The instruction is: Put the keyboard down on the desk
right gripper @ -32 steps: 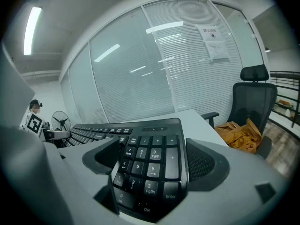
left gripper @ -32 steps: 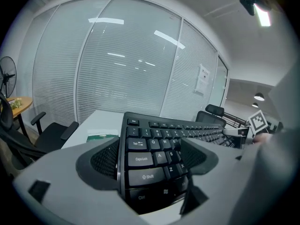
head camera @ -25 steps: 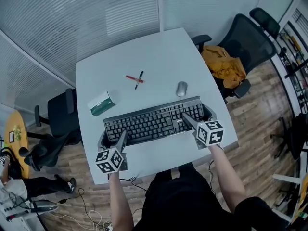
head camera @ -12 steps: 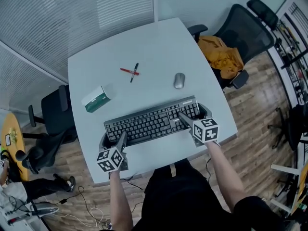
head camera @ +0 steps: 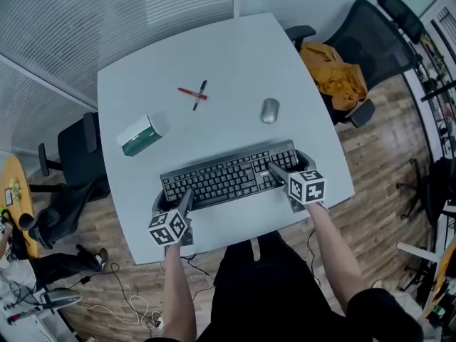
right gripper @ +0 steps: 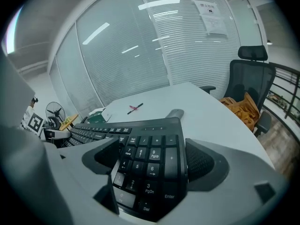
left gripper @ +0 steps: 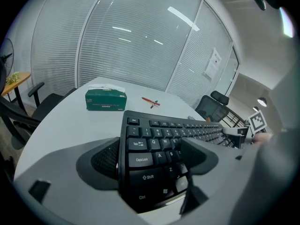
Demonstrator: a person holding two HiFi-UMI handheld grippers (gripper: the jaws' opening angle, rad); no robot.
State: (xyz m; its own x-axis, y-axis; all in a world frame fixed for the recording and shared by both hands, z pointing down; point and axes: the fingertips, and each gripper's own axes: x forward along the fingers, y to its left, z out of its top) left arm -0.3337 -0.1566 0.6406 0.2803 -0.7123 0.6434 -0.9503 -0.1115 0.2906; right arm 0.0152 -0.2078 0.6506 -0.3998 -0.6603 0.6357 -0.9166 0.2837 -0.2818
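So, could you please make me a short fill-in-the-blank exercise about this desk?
1. The left gripper and right gripper each grip one end of the ____.
2. The mouse lies nearer the ____ gripper.
3. The box on the desk is mostly ____.
Missing: keyboard; right; green.

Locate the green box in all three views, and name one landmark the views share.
Head view: green box on the desk's left part, beyond the left end of the keyboard.
Left gripper view: green box upper left, past the keyboard's far edge.
Right gripper view: green box small, left of centre, partly hidden behind the keyboard.
Shared landmark: the crossed pens.
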